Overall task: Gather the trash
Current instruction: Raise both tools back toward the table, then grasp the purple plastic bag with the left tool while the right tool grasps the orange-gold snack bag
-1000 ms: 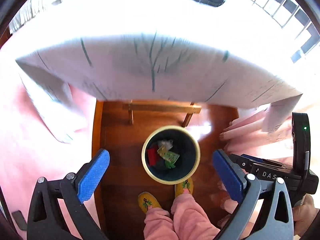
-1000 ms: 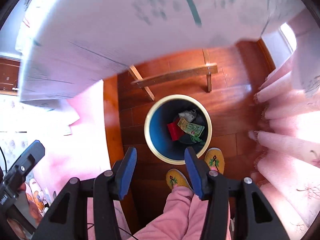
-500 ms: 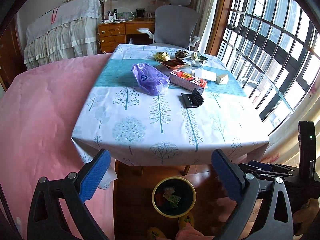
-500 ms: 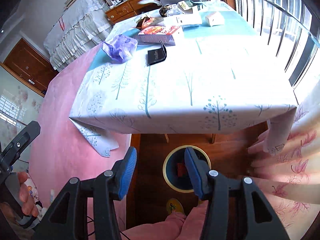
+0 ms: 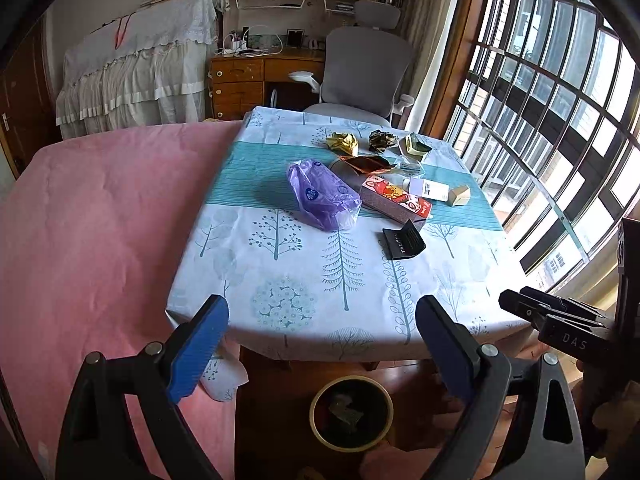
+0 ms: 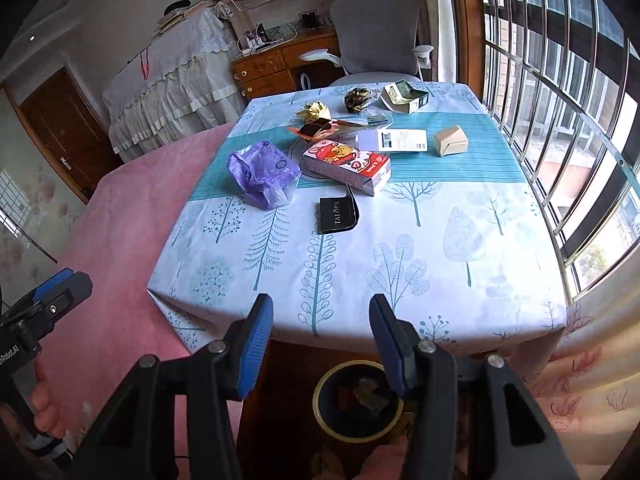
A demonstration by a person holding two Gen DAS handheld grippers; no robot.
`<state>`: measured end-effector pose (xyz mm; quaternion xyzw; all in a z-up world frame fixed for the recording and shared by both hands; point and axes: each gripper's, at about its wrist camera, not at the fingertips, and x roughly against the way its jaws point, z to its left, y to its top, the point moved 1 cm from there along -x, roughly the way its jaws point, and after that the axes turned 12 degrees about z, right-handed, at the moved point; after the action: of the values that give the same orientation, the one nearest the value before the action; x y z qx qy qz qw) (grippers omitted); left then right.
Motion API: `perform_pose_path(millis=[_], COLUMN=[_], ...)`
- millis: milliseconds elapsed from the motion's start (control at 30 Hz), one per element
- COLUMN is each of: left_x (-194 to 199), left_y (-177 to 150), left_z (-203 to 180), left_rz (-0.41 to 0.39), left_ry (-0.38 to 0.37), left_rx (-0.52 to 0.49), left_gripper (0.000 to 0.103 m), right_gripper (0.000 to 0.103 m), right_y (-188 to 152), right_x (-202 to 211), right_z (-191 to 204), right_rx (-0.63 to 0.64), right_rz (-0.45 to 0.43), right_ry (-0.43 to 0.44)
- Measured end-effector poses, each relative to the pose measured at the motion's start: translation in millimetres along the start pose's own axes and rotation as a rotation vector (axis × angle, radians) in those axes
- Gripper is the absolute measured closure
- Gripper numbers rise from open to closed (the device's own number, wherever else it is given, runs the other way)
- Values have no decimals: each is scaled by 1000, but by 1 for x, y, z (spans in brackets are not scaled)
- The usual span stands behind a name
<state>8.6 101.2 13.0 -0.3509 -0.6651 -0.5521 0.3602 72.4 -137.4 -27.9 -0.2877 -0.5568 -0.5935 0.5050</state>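
— Which step are you on right now?

— I'm between pickups. My left gripper is standing wide apart with nothing in it, though its jaws have just been closing a little. My right gripper is standing partly apart and is carrying nothing either. Both are hovering at the near edge of the table, above the trash bin on the floor, which already has wrappers in it.

— So what are you going for?

— I'm judging the black card sleeve nearest, with the purple plastic bag just to its left. Behind them the pink carton, the white box, the tan box and the crumpled wrappers are waiting.

— What does that call for?

— Reaching forward and low. The sleeve is lying flat, so I'm expecting to need its raised flap.
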Motion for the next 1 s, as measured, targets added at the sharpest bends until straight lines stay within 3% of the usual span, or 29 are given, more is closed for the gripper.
perform_pose_path(millis=[167, 267, 400, 567, 800, 1000], left_x=[-22, -44, -79, -127, -187, -230], left_y=[28, 51, 88, 131, 168, 183], left_z=[-1, -3, -6, -8, 2, 18], left_rz=[18, 44, 74, 115, 183, 251], left_ry=[20, 33, 71, 96, 133, 129], left_rx=[27, 63, 132, 231, 374, 499], left_gripper=[9, 9, 9, 9, 9, 9], right_gripper=[52, 43, 36, 36, 36, 36], right_y=[53, 93, 148, 204, 244, 253], right_x=[-13, -29, -60, -106, -180, -214], right_z=[-1, -3, -2, -4, -7, -2], right_rx=[90, 169, 341, 570, 778, 898], right_rz=[-24, -33, -33, -13, 83, 67], right_ry=[-46, -65, -127, -199, -221, -226])
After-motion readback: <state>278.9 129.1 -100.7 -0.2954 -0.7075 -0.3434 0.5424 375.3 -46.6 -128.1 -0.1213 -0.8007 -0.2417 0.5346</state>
